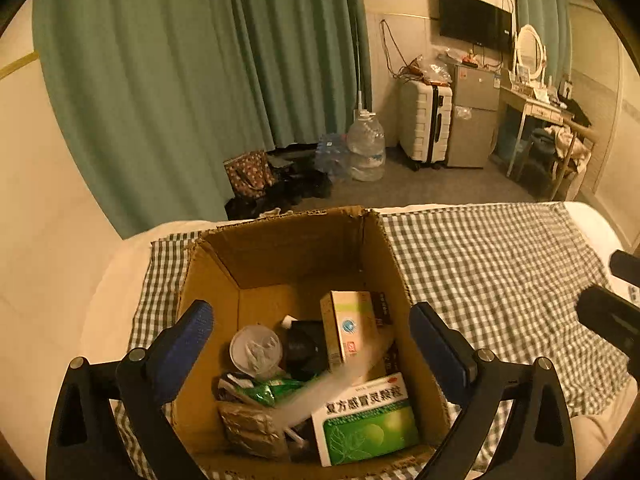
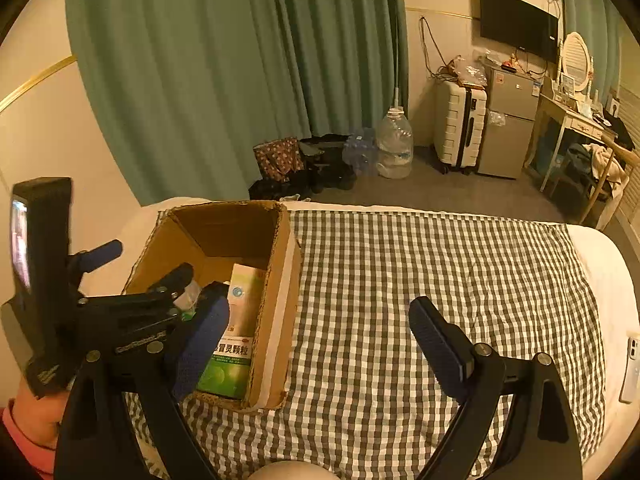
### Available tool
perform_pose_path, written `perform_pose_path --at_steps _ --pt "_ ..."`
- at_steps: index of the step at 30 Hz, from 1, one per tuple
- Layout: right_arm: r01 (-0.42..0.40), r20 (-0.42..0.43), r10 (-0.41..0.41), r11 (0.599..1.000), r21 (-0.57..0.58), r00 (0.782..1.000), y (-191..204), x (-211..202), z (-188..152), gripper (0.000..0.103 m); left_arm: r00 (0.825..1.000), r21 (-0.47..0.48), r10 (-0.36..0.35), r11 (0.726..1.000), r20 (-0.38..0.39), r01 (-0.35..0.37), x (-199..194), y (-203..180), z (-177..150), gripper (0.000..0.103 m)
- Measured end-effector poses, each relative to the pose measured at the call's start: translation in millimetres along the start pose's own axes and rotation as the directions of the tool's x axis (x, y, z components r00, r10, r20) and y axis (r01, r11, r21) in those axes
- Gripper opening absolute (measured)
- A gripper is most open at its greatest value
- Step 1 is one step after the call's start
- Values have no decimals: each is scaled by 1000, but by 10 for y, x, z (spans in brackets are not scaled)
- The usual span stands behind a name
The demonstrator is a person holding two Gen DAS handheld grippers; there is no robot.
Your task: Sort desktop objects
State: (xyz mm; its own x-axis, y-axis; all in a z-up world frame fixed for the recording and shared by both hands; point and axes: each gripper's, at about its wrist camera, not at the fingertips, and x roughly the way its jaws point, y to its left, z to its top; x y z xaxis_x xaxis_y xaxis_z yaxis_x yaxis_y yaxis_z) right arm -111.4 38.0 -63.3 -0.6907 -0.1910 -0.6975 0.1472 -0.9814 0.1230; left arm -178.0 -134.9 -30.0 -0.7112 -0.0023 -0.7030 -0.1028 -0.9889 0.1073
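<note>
An open cardboard box (image 1: pixel 384 264) stands on the checkered cloth at the bed's left end; it also shows in the right wrist view (image 2: pixel 280 288). Inside lie a green-and-white medicine box (image 1: pixel 366 420), an upright tan box (image 1: pixel 348 328), a clear lidded cup (image 1: pixel 256 350), a black object (image 1: pixel 304 346), a green packet (image 1: pixel 268 392) and a blurred white stick-like item (image 1: pixel 340 376). My left gripper (image 1: pixel 312 340) is open and empty above the box. My right gripper (image 2: pixel 320 332) is open and empty over the cloth, right of the box.
The checkered cloth (image 2: pixel 440 272) covers the white bed. A white phone (image 2: pixel 630 368) lies at the bed's right edge. Beyond the bed are green curtains, a water jug (image 1: pixel 366 148), bags, a suitcase (image 1: pixel 426 124), a small fridge and a dressing table.
</note>
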Motion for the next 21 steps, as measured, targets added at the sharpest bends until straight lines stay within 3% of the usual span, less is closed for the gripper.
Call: perform_pose_path --at_steps 5,7,10,15,19,21 --pt "12 19 -12 1000 0 1000 47 -117 -11 92 1000 -97 21 995 -16 -22 -251 136 -173 102" --pt "30 18 -30 1000 -2 999 75 -180 -58 96 1000 -122 8 992 -11 -10 -419 143 -289 103" --pt "36 29 -36 999 6 999 74 -303 -210 103 999 -135 49 990 -7 -50 -621 126 -454 103" --pt "33 21 -33 999 9 999 54 -410 -470 103 1000 -193 15 981 -8 -16 -807 75 -713 103" --pt "79 41 -77 996 -47 996 74 -533 -659 103 996 -176 83 981 -13 -84 -866 -43 -785 103" --pt "77 43 -75 996 -50 996 50 -582 -716 103 996 -167 83 982 -12 -84 -888 -115 -795 103"
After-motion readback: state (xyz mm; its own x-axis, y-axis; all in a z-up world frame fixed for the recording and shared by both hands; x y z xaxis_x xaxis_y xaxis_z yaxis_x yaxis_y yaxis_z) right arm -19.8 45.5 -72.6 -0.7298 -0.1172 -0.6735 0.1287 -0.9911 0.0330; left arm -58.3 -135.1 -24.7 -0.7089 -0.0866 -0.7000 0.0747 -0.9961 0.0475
